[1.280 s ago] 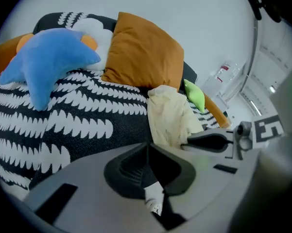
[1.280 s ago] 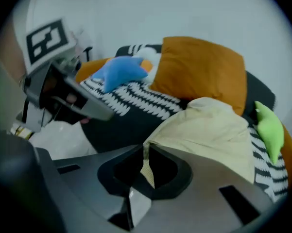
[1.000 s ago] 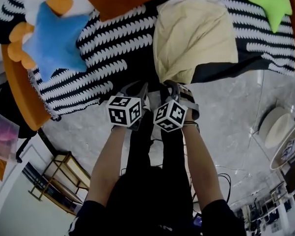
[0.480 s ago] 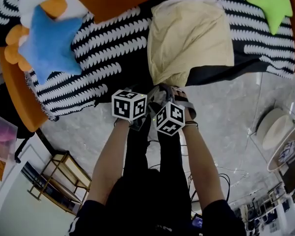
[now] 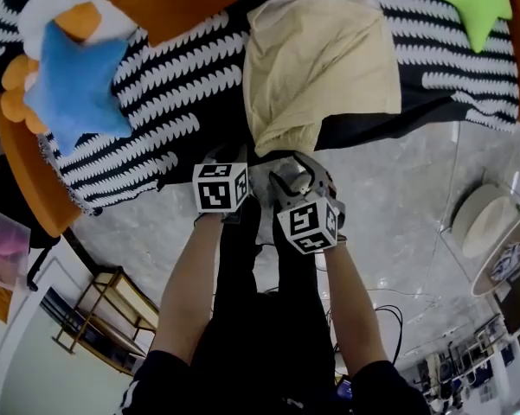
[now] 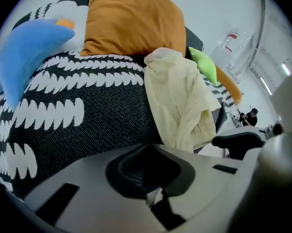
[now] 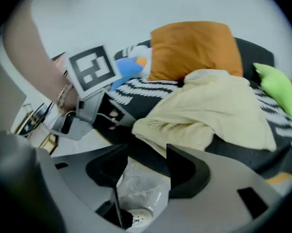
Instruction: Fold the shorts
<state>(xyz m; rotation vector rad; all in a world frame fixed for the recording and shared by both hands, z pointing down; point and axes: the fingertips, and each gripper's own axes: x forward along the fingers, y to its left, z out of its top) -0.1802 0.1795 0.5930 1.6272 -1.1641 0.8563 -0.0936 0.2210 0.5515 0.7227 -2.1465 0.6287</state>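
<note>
Both jaws empty | left gripper (image 6: 146, 173) just clenched | right gripper (image 7: 146, 166) apart, closing | crumpled shorts (image 5: 316, 63)

No legible text, brand, number anywhere. Only coded square markers, black on white, on left cube (image 5: 220, 188) and right cube (image 5: 308, 223); patterns only, no letters or digits in them.

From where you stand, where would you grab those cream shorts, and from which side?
Probably the near end of the cream shorts, which lies bunched at the front edge of the striped blanket. Come from the front: that loose fold stands clear to pinch.
</note>
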